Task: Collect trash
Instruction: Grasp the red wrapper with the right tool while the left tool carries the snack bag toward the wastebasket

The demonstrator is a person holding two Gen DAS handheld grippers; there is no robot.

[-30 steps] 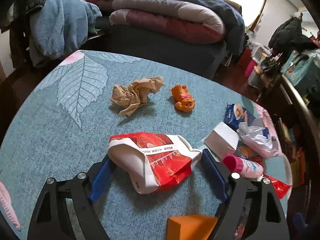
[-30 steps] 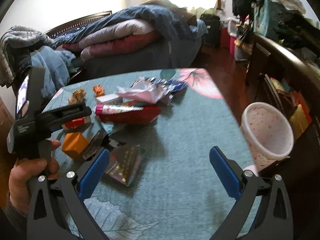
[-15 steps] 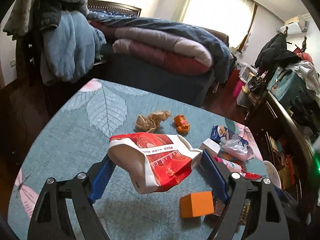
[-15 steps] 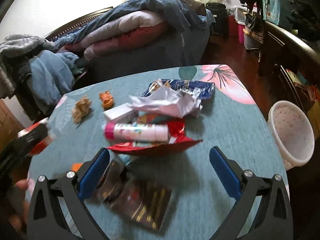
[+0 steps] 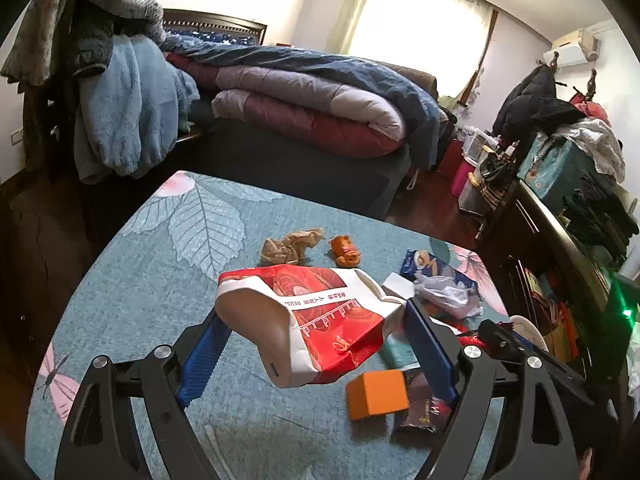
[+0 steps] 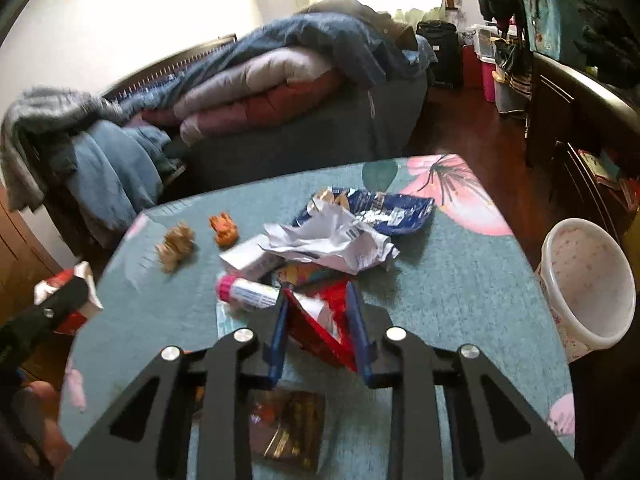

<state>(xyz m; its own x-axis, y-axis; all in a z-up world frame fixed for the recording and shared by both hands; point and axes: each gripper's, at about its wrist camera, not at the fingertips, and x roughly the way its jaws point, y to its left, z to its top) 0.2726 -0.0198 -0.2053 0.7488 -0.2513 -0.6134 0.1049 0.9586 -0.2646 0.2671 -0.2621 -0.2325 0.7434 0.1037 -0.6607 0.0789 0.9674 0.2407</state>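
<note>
Red paper bag [image 5: 316,320] between left hand-held gripper [image 5: 312,320] fingers (lifted, crumpled)

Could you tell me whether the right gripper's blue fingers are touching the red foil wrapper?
Touching. In the right wrist view, the right gripper has both blue fingers closed against the sides of the red foil wrapper, with no gap visible.

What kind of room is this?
Most likely a bedroom in someone's home: a bed piled with folded quilts stands behind the table, and coats hang near a bright curtained window.
</note>
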